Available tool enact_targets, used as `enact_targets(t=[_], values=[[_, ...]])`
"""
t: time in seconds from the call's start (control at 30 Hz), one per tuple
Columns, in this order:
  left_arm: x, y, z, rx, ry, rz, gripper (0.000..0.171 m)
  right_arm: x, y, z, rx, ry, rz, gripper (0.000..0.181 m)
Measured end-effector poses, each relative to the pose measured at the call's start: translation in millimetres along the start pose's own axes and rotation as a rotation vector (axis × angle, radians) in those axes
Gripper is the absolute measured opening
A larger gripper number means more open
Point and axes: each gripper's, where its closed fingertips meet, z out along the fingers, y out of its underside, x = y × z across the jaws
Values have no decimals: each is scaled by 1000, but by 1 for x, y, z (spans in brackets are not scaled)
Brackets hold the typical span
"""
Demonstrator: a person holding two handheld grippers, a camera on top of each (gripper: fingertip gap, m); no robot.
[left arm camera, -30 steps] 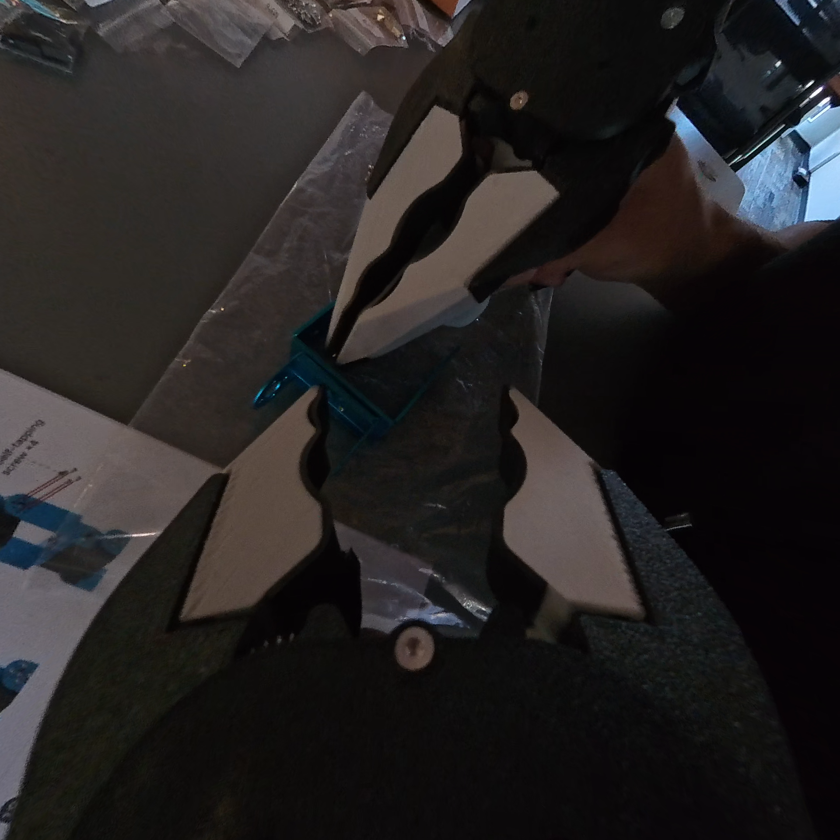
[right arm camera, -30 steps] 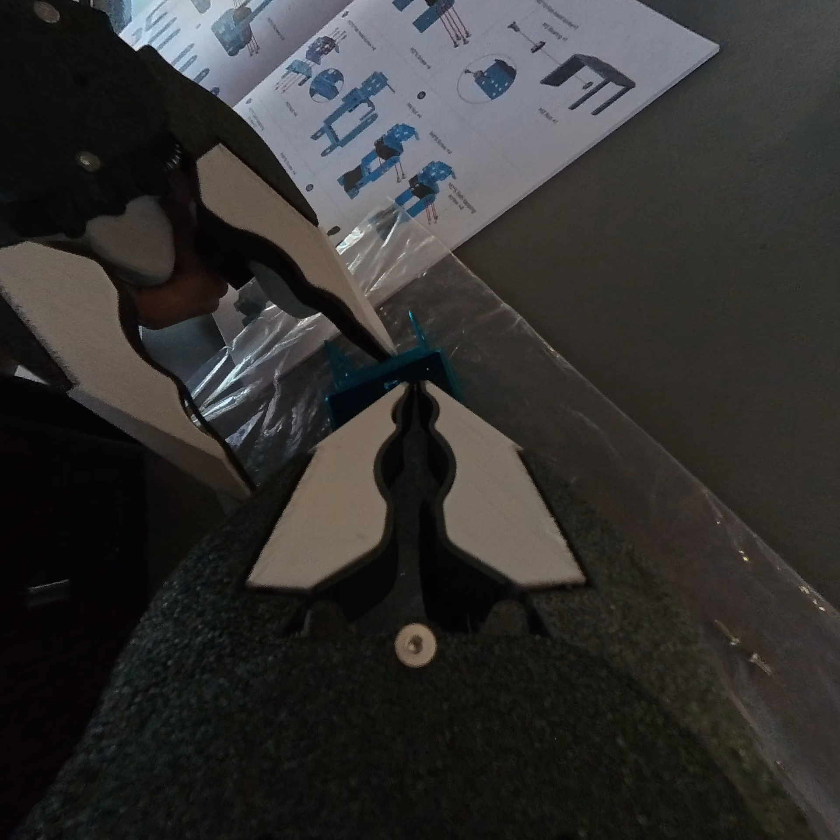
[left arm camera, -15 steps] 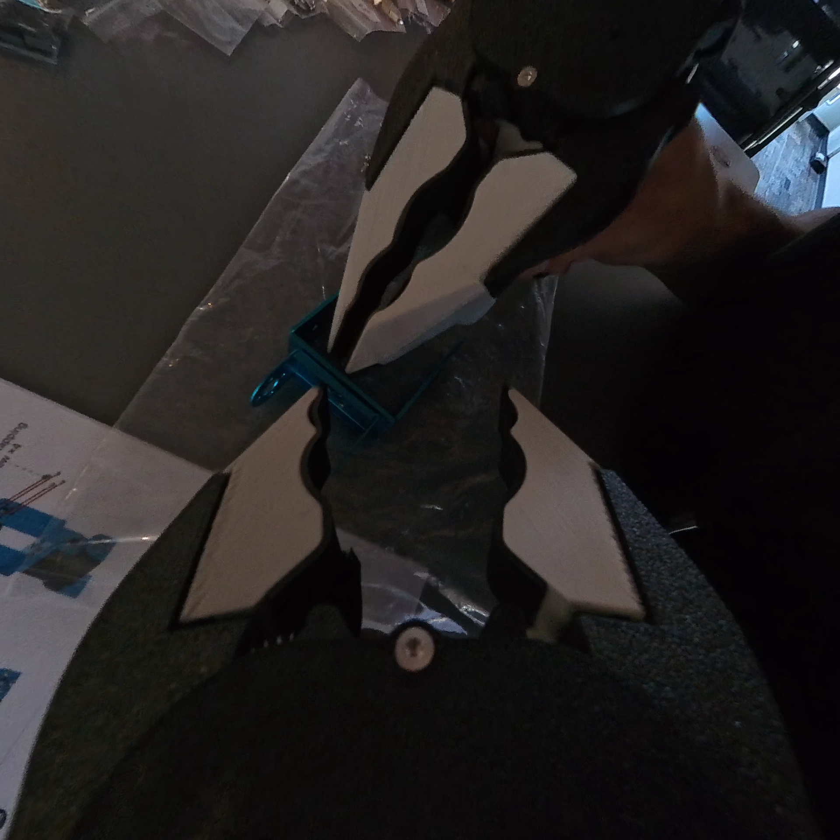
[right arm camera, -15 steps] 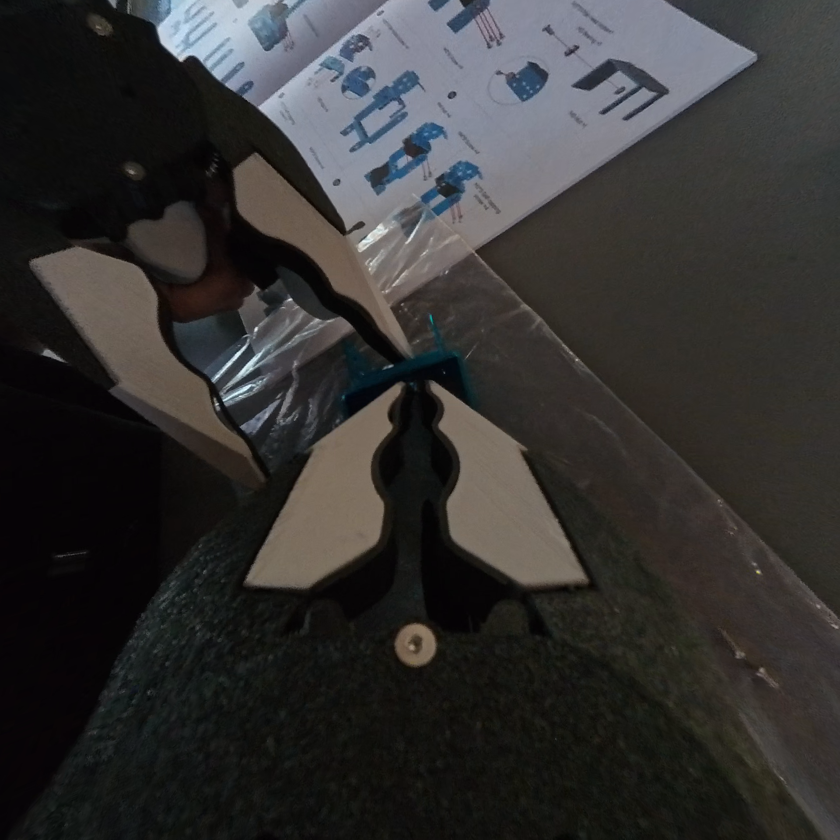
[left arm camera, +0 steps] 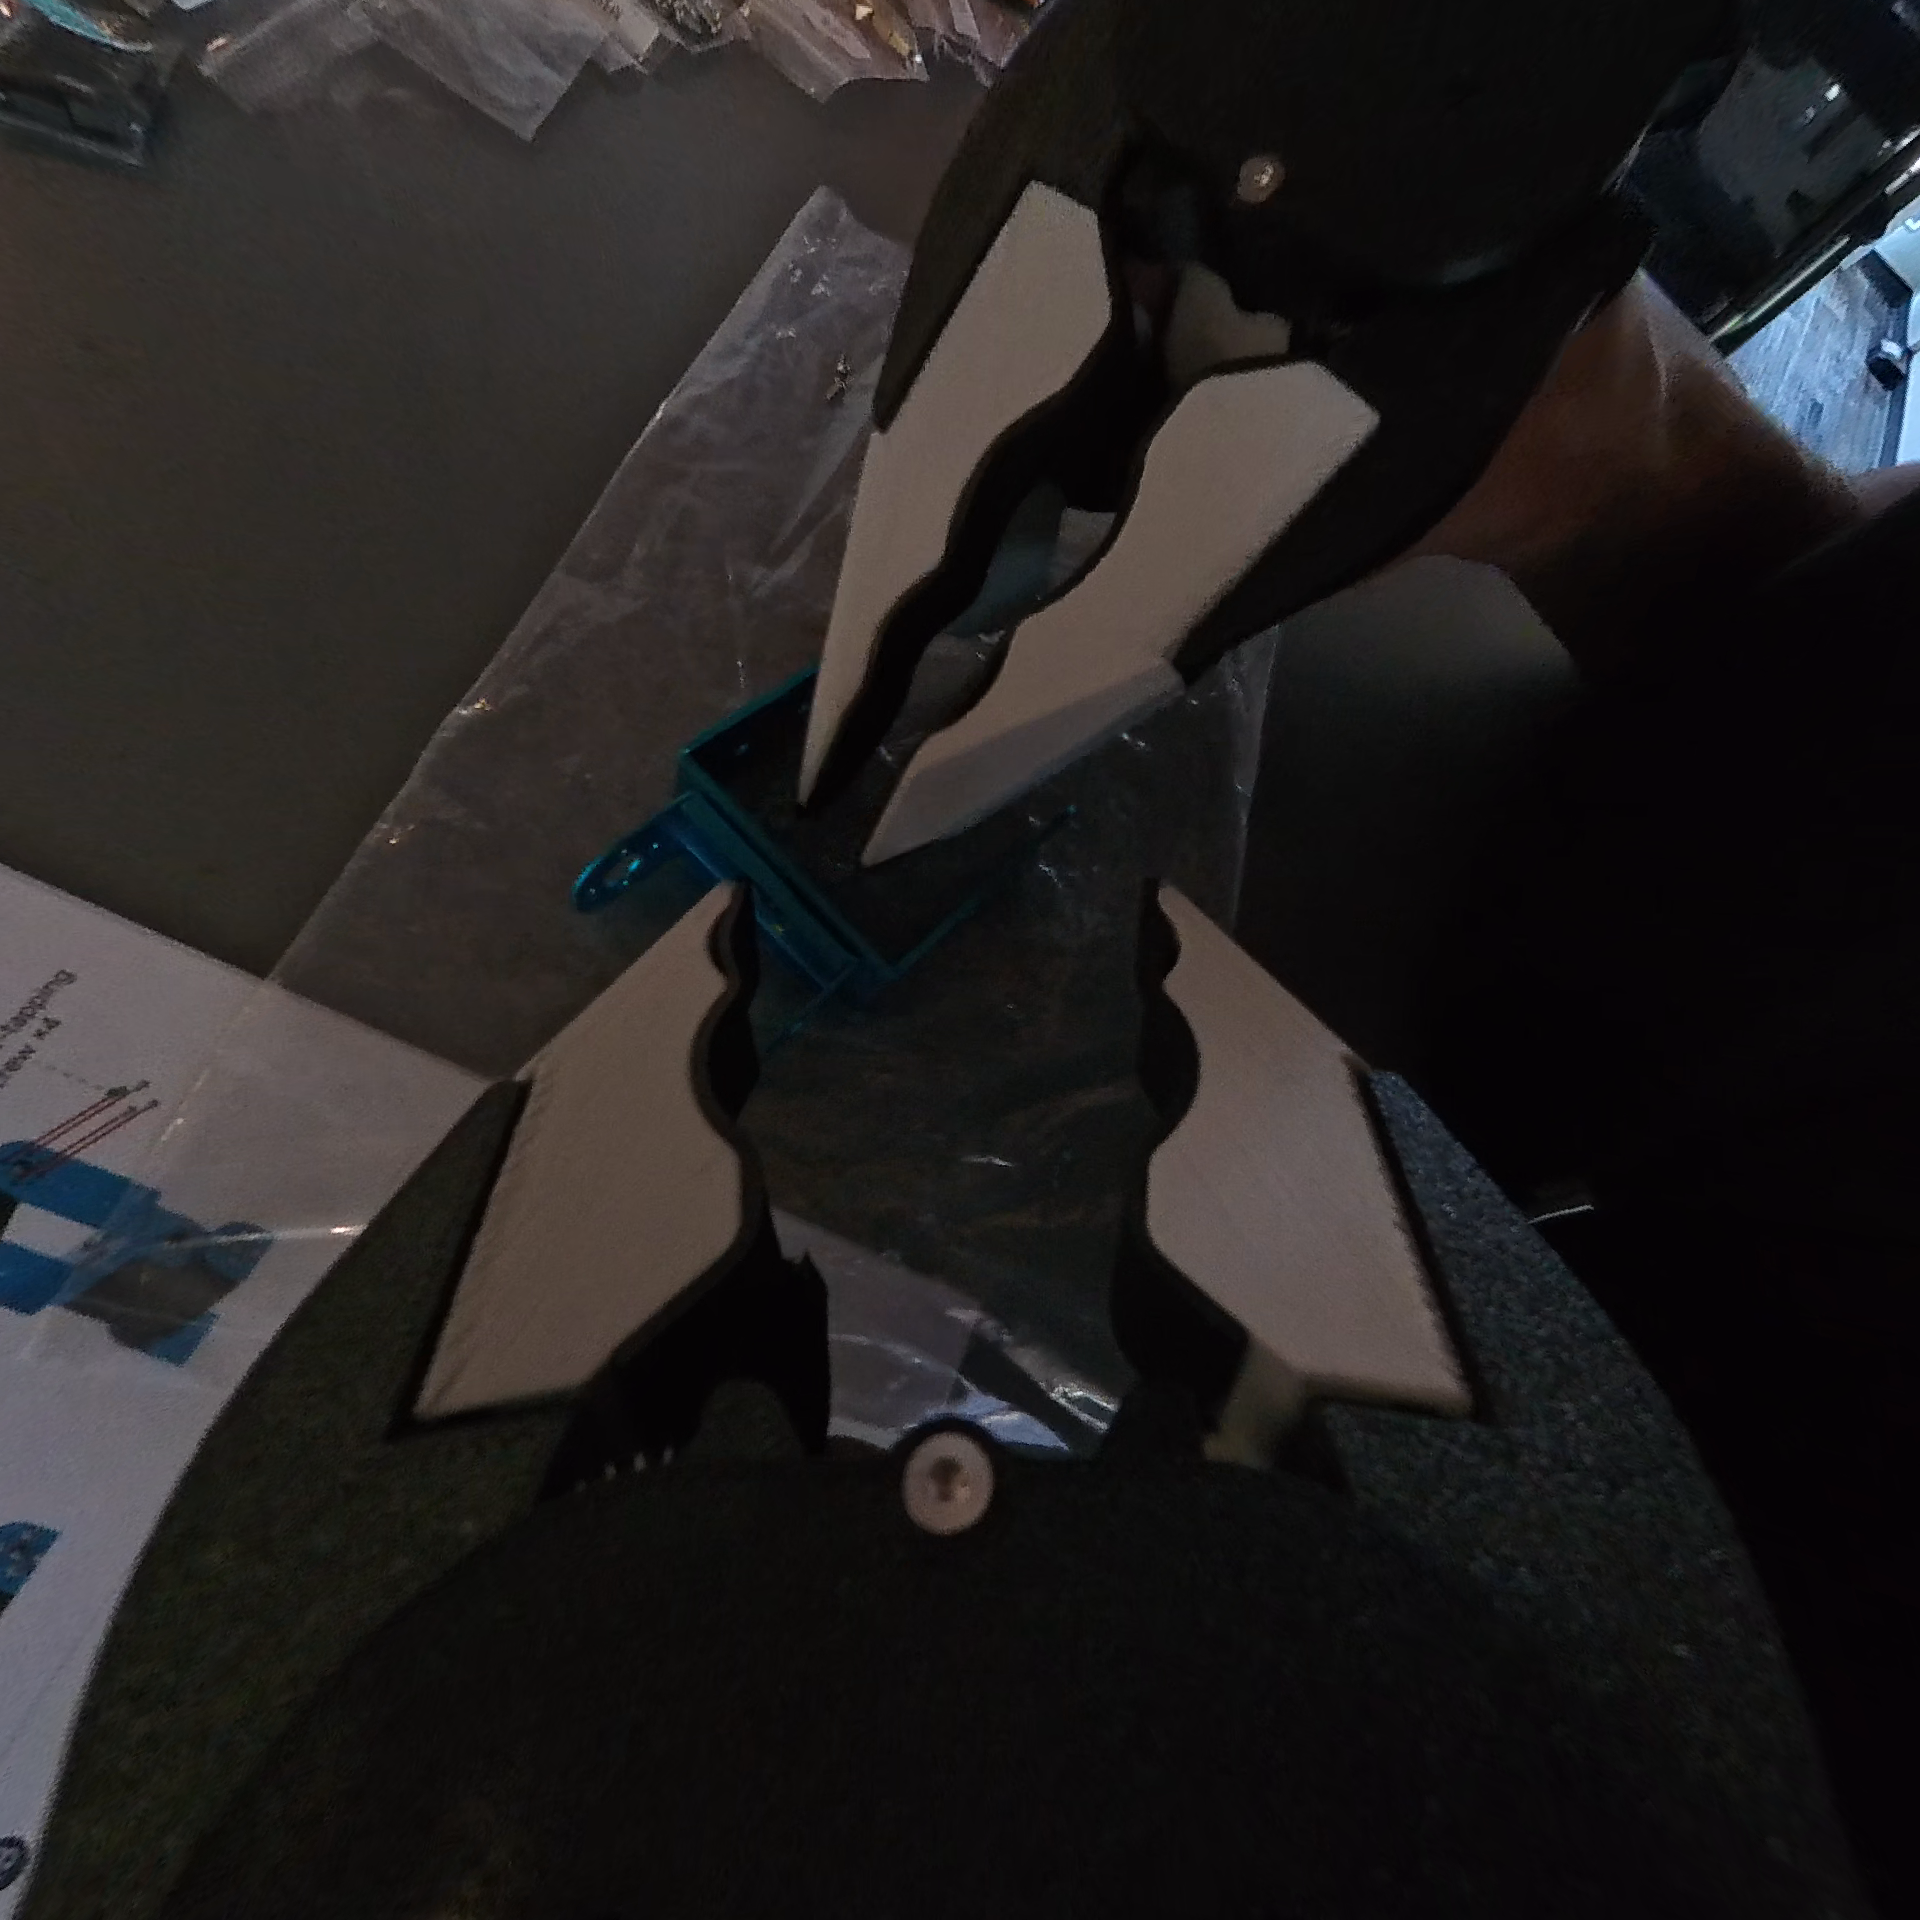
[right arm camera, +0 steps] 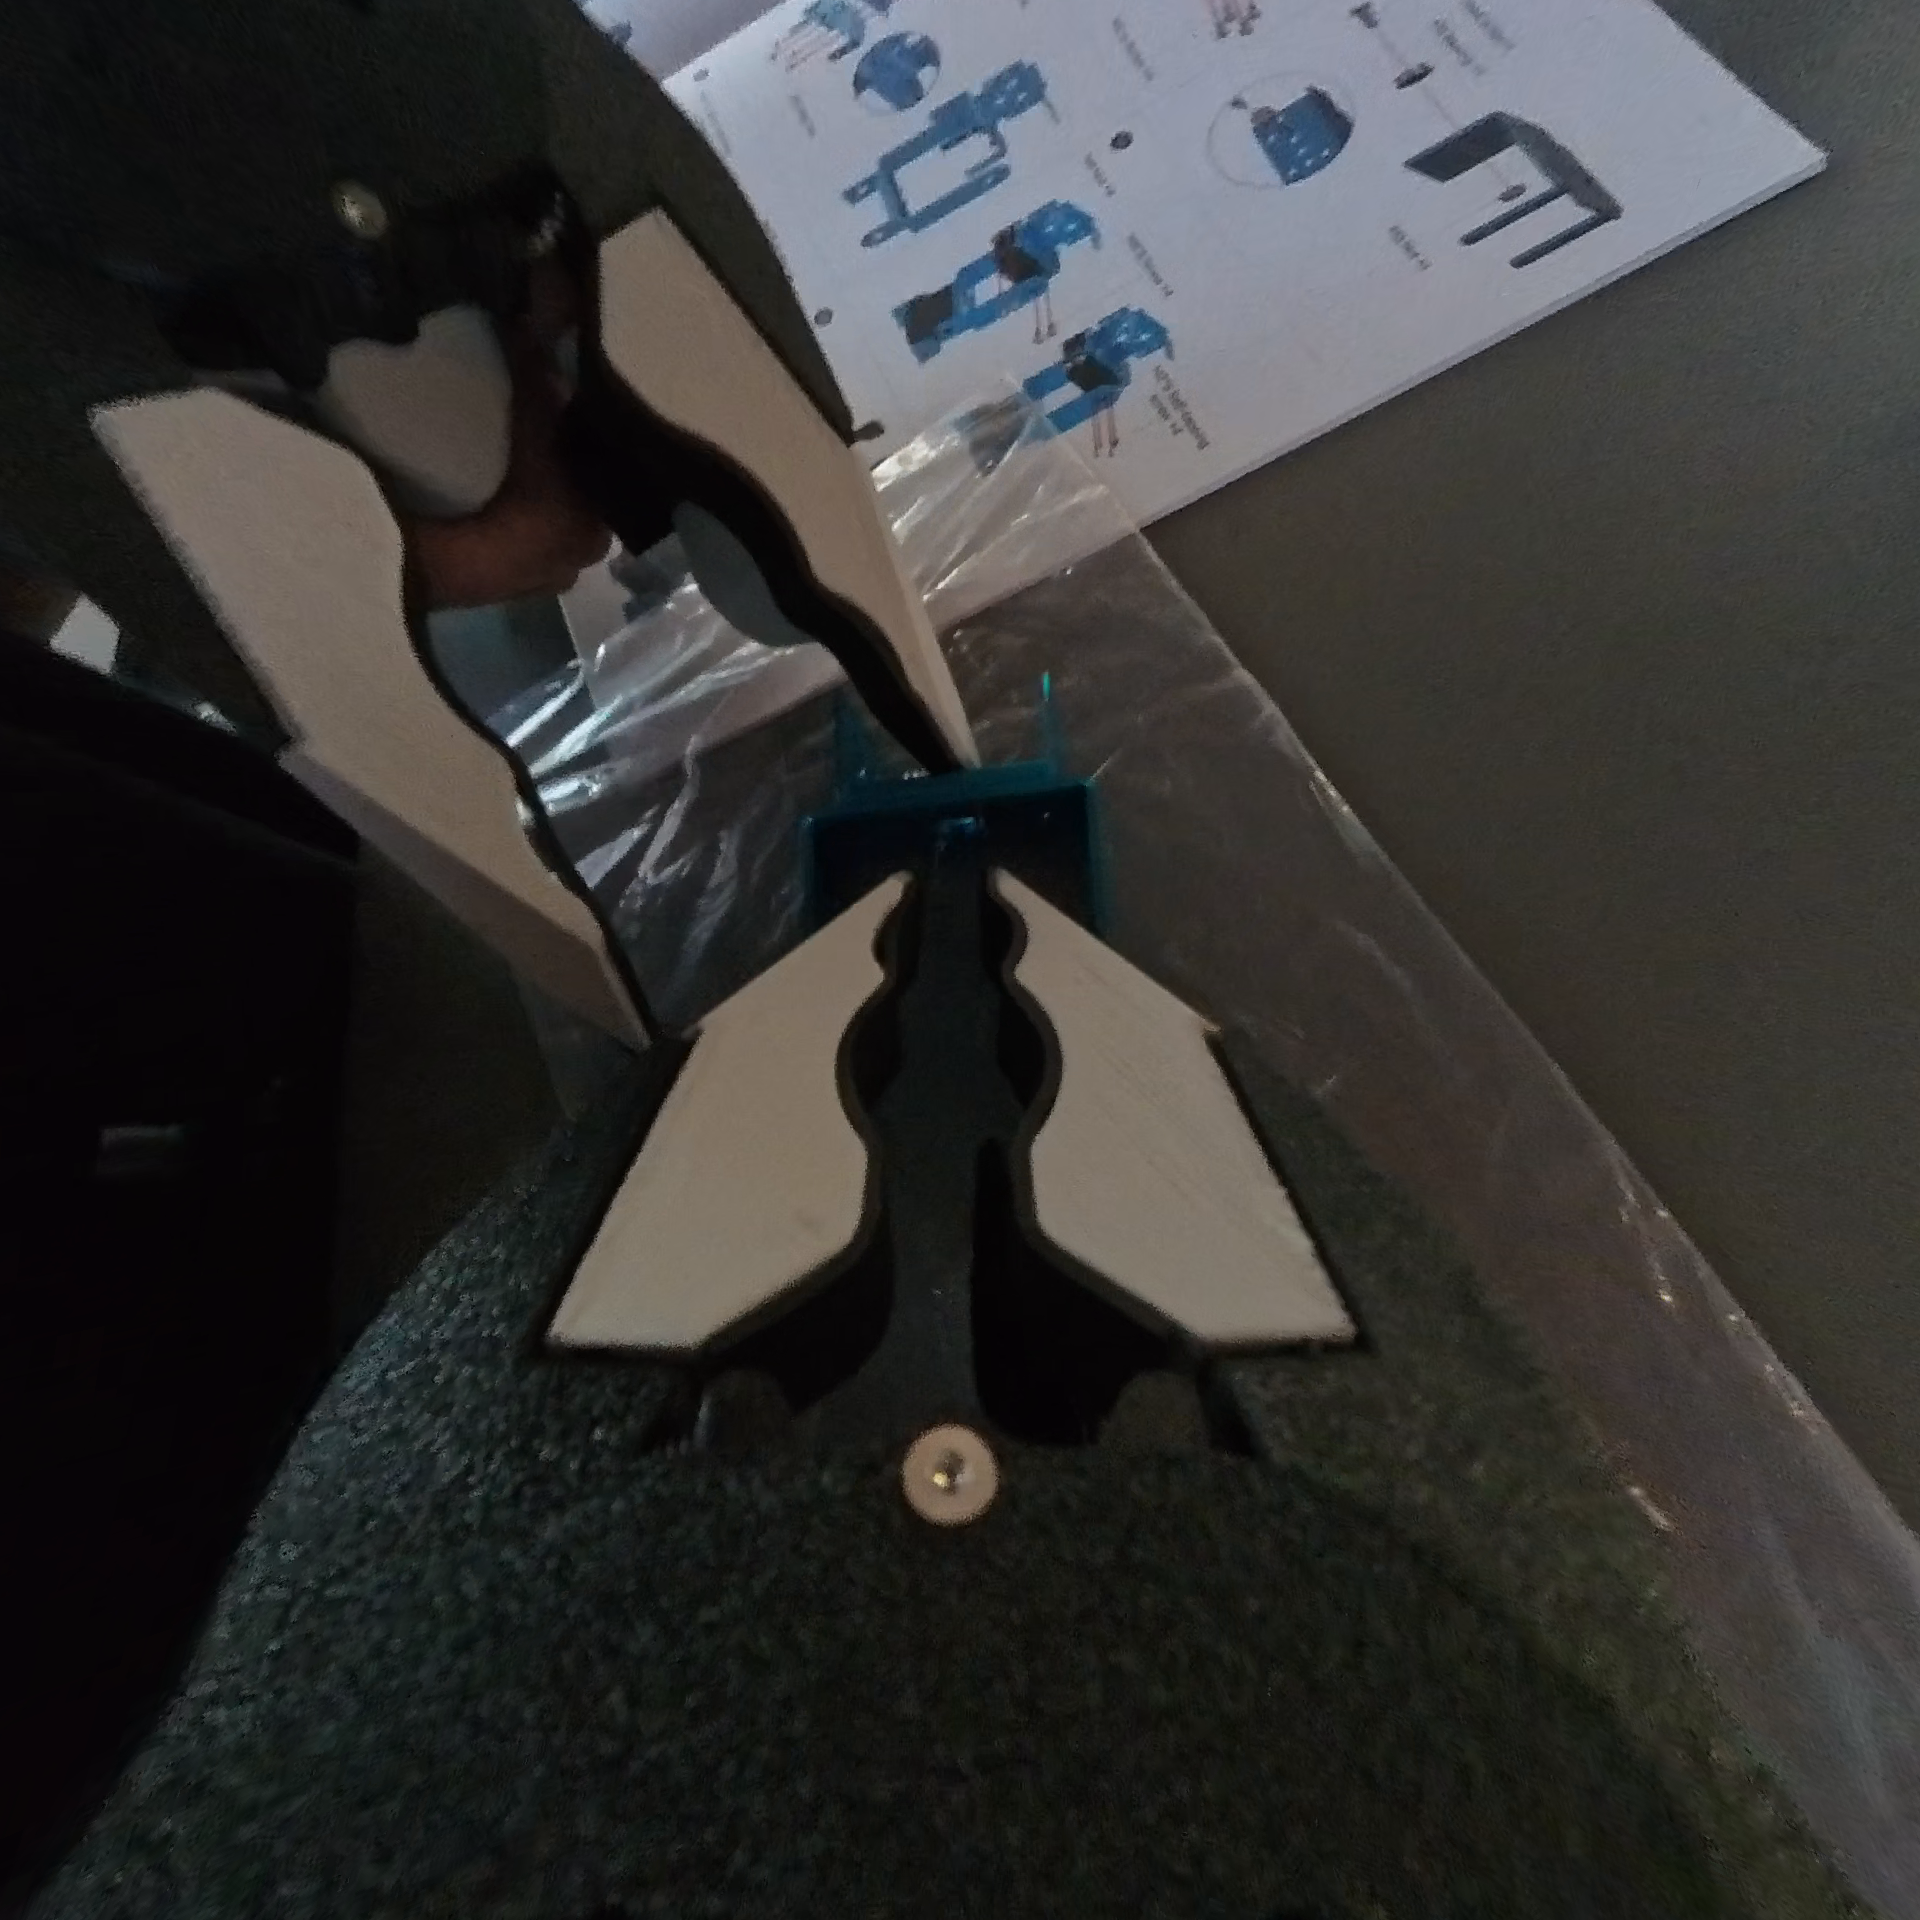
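Note:
A blue metal U-shaped bracket [left arm camera: 821, 935] lies on a clear plastic bag [left arm camera: 623, 582] on a dark table. My right gripper [left arm camera: 836, 828] comes down from above, nearly shut, with its tips on the bracket's wall. In the right wrist view its tips [right arm camera: 951, 876] pinch the bracket's near wall [right arm camera: 1029, 831], leaving only a narrow gap. My left gripper [left arm camera: 951, 899] is open wide and empty. Its left fingertip [left arm camera: 727, 914] sits beside the bracket. It also shows in the right wrist view [right arm camera: 790, 888], with one finger reaching the bracket's far side.
A white instruction sheet [left arm camera: 208, 1091] with blue drawings lies to the left, partly under the bag; it also shows in the right wrist view [right arm camera: 1351, 156]. Small plastic packets [left arm camera: 468, 62] lie at the table's far edge. A person's arm [left arm camera: 1662, 468] holds the right gripper. Tiny screws [left arm camera: 840, 358] lie on the bag. My left and right fingertips are right by each other.
Both grippers have come a little closer to the bracket. The gap between the right gripper's tips is slightly wider. The left gripper stays open and the bracket has not moved.

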Motion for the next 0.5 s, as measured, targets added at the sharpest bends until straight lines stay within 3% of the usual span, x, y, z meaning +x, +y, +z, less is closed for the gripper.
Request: enact_targets(t=[0.03, 0.17, 0.23, 0.5], values=[[0, 0, 0, -1, -1, 3, 73, 3, 3, 1, -22, 18, -20, 11], [1, -1, 1, 2, 0, 7, 73, -1, 1, 8, -20, 21, -82, 12], [1, 0, 1, 3, -2, 5, 73, -2, -3, 12, -18, 38, -107, 22], [0, 1, -7, 25, -31, 4, 74, -7, -12, 17, -30, 46, -166, 21]])
